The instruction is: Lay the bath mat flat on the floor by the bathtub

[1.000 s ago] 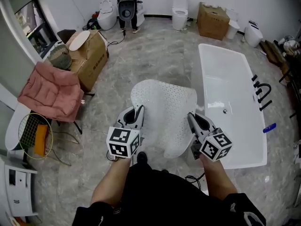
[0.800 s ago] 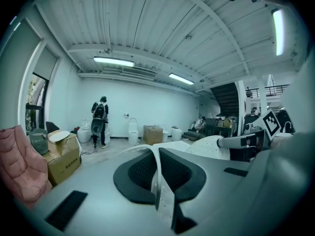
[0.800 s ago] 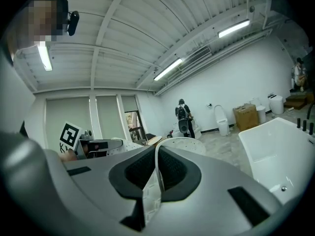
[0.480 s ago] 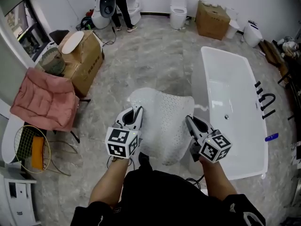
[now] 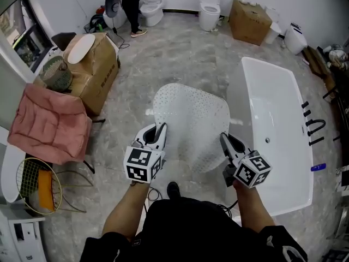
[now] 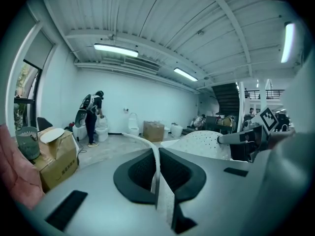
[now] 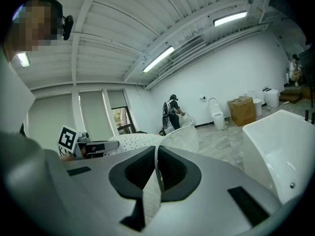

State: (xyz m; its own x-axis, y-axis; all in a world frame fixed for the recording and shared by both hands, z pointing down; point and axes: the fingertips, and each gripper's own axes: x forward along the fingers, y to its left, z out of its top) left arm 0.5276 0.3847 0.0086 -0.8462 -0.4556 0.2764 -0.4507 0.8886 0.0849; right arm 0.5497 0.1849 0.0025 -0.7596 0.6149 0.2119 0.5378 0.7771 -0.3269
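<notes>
Bath mat [image 5: 191,124] farther from bathtub [image 5: 272,119], over marbled floor [image 5: 163,64].

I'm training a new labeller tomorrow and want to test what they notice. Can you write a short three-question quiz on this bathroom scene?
1. In the head view, on which side of the bath mat is the bathtub? A) its left B) its right C) beneath it
2. Fill in: the left tool and the right tool are each ___ on an edge of the mat.
3. True or false: the mat already lies flat, let go by both tools.
Key: 1. B. 2. shut. 3. False: both tools hold it up, bowed.
</notes>
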